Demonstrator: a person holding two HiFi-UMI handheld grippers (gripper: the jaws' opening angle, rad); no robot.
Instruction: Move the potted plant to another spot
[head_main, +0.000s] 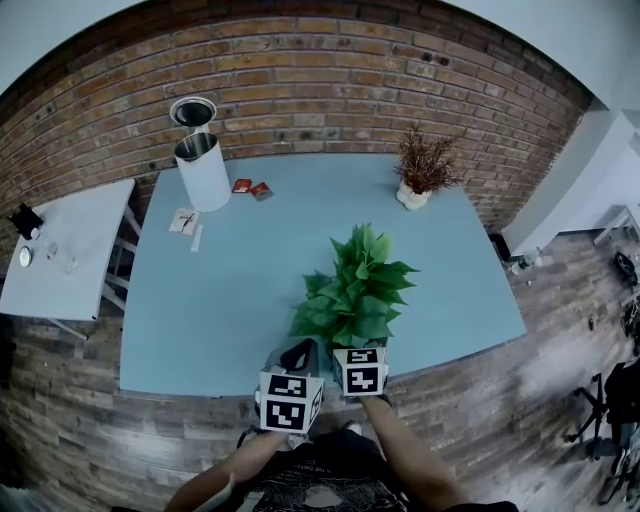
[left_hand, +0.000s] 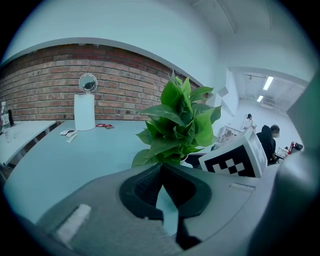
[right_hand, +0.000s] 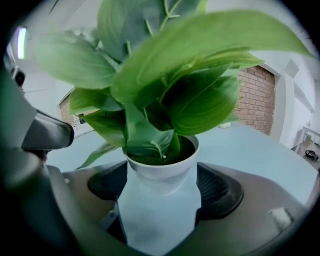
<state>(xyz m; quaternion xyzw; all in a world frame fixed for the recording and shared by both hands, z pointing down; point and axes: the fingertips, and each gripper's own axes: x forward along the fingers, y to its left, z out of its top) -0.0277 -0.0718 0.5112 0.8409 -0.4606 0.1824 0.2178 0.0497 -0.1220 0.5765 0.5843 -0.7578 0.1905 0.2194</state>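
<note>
The plant (head_main: 355, 290) stands near the front edge of the smooth pale-blue table (head_main: 200, 300). Its broad, glossy leaves spread over a round white pot (right_hand: 160, 175) that tapers downward. The right gripper (right_hand: 161, 167) has its jaws wide around this pot, and the dark ribbed pads seem to touch the rim on both sides. The left gripper (left_hand: 161, 167) is just beside it, left of the leaves, its jaws pressed together at the tips and holding nothing. At the back, by the rough brick wall (head_main: 320, 80), stand a white cylinder (head_main: 203, 175) and a dry brown bush (head_main: 425, 160).

Leaves (head_main: 355, 295) hide the pot (right_hand: 161, 175) in the head view.
</note>
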